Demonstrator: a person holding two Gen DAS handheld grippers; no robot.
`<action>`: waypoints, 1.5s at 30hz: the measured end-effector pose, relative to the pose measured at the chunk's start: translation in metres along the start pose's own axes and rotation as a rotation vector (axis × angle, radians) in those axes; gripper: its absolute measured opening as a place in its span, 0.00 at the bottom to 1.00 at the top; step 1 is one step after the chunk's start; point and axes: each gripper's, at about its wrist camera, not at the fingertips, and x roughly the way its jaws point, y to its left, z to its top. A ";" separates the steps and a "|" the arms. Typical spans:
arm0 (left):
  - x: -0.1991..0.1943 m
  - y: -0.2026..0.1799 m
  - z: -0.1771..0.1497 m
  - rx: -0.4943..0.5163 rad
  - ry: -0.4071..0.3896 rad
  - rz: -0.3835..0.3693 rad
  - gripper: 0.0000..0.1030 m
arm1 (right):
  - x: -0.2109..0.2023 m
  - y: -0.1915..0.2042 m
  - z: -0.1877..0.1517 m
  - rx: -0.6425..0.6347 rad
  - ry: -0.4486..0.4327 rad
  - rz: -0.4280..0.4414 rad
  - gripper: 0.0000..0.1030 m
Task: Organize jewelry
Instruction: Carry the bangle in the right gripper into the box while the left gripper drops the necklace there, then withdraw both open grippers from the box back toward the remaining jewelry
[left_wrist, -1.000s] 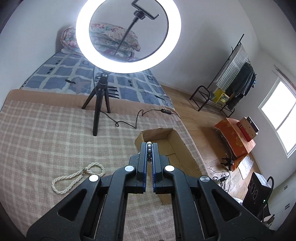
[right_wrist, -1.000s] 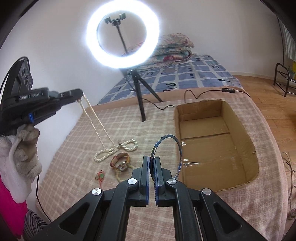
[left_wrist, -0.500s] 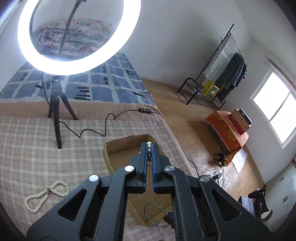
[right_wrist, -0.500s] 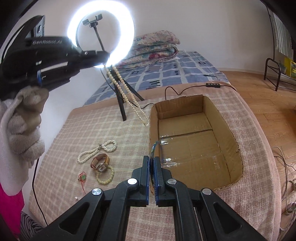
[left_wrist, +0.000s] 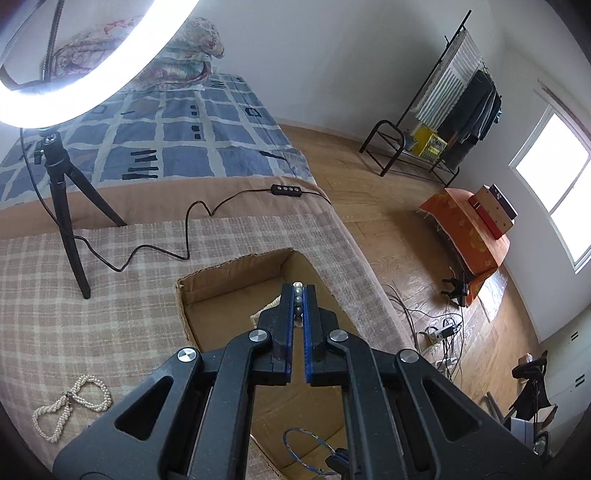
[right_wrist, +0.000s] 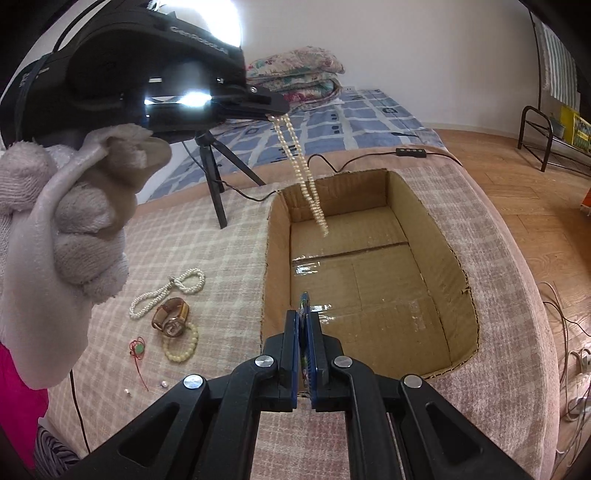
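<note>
My left gripper (left_wrist: 298, 291) is shut on a long pearl necklace (right_wrist: 303, 173), which hangs from its tips (right_wrist: 275, 110) down into the far end of the open cardboard box (right_wrist: 458, 266). My right gripper (right_wrist: 304, 317) is shut on a thin blue bangle (left_wrist: 308, 450), seen edge-on over the box's near left corner. On the checked cloth left of the box lie a twisted pearl bracelet (right_wrist: 168, 291), a brown watch (right_wrist: 171, 317), a cream bead bracelet (right_wrist: 181, 349) and a small red-string charm (right_wrist: 137, 348).
A ring light on a black tripod (right_wrist: 216, 177) stands behind the box, its cable and switch (right_wrist: 412, 152) running along the cloth's back edge. The pearl bracelet (left_wrist: 70, 406) also shows in the left wrist view. Two loose beads (right_wrist: 162, 384) lie near the front.
My left gripper has carried the pearl necklace rightwards from over the cloth to over the box. My right gripper has moved the bangle forward over the box's near corner.
</note>
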 end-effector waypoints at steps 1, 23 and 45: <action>0.004 0.000 -0.001 0.001 0.008 0.005 0.02 | 0.000 -0.001 -0.001 -0.002 0.001 -0.003 0.01; -0.010 0.000 -0.004 0.006 0.005 0.037 0.58 | -0.020 0.011 -0.002 -0.088 -0.068 -0.180 0.88; -0.137 0.051 -0.020 0.015 -0.102 0.135 0.60 | -0.063 0.061 0.002 -0.135 -0.223 -0.191 0.97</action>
